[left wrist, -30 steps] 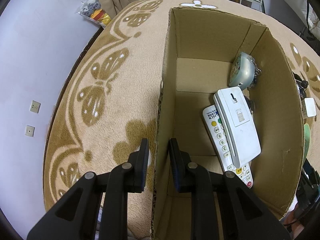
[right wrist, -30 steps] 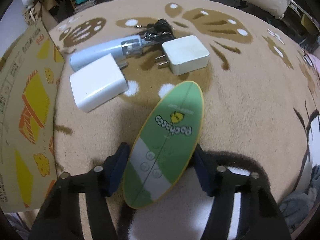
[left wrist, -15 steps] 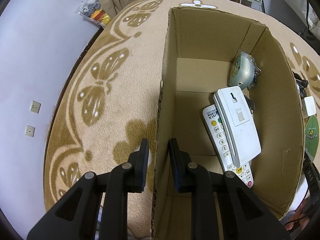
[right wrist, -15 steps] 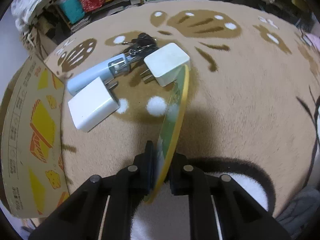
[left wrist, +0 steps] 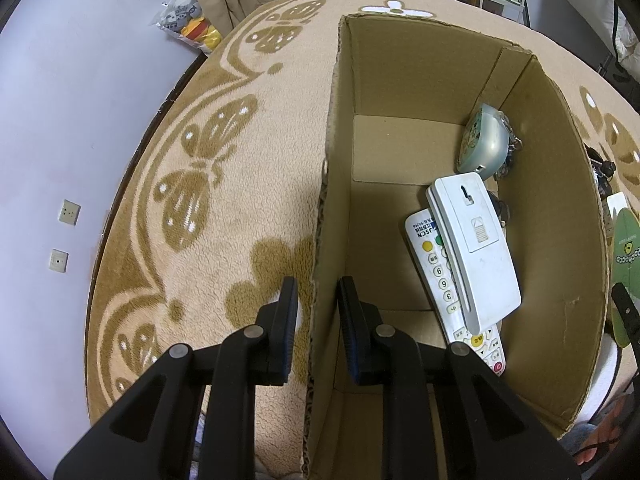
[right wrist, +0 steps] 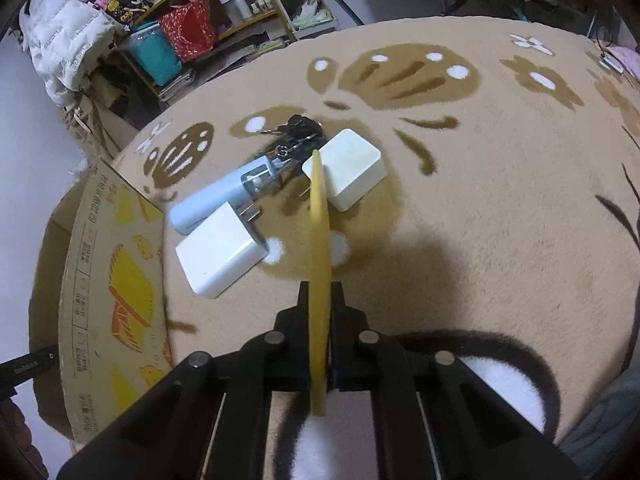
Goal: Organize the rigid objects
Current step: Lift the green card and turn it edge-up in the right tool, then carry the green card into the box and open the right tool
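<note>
- While my left hand-held gripper (left wrist: 314,312) straddles the near left wall of the open brown cardboard box (left wrist: 560,184), its two fingers sit one on each side of the wall with narrow gaps showing, so I cannot tell whether it is clamping.
- My right hand-held gripper (right wrist: 320,312) is closed on the flat green oval card with a yellow rim (right wrist: 319,240), holding it edge-on above the beige butterfly-patterned rug (right wrist: 480,208).
- Inside the box lie a white push-button remote (left wrist: 444,276), a white handset (left wrist: 476,248) face down across it, and a pale blue-grey dome-shaped trinket (left wrist: 486,142) against the right wall.
- On the rug just right of the box lie two white plug adapters (right wrist: 220,252), a pale blue cylinder (right wrist: 216,196) and dark keys (right wrist: 300,128).
</note>
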The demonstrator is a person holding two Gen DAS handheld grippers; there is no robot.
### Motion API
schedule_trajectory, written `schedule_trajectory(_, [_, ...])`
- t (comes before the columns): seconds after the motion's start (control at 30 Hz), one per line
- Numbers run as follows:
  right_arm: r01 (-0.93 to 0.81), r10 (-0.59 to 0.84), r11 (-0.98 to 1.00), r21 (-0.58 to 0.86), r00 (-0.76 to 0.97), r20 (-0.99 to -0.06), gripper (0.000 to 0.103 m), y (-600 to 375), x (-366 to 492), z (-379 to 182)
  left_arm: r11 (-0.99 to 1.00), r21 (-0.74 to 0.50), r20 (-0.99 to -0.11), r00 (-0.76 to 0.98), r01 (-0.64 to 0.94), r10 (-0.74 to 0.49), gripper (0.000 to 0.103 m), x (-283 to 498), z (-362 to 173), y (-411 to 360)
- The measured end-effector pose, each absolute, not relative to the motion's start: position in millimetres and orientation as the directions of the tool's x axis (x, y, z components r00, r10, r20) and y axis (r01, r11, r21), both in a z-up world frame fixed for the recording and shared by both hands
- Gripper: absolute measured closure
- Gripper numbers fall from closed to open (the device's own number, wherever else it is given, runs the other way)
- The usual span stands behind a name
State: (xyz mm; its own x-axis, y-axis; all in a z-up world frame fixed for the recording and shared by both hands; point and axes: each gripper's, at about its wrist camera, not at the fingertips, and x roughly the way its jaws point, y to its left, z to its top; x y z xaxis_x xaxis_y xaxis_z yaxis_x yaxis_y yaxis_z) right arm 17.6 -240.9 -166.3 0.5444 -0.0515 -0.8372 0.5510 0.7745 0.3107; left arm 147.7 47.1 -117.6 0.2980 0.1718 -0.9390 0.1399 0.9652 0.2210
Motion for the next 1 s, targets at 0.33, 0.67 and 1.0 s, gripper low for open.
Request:
schedule_trajectory(0.33, [0.5, -0.031, 0.793, 0.347, 0.602, -0.798, 0.094, -232.4, 22.8, -150.4, 0.964, 0.225, -0.938, 0.299, 0.142, 0.175, 0.083, 147.5, -117.7, 47.5])
schedule_trajectory(0.67, [0.395, 0.033, 0.815, 0.424, 0.699, -0.715, 0.094, -207.9, 46.9, -122.9, 0.963, 0.227, -0.938, 0.299, 0.143, 0.177, 0.083, 147.4, -117.9, 47.1])
schedule_trajectory(1.0, [0.191, 0.104, 0.892, 0.41, 0.796, -0.596, 0.094, -157.1, 86.2, -64.0, 0.961, 0.236, -0.936, 0.301, 0.146, 0.184, 0.083, 146.5, -118.2, 44.9])
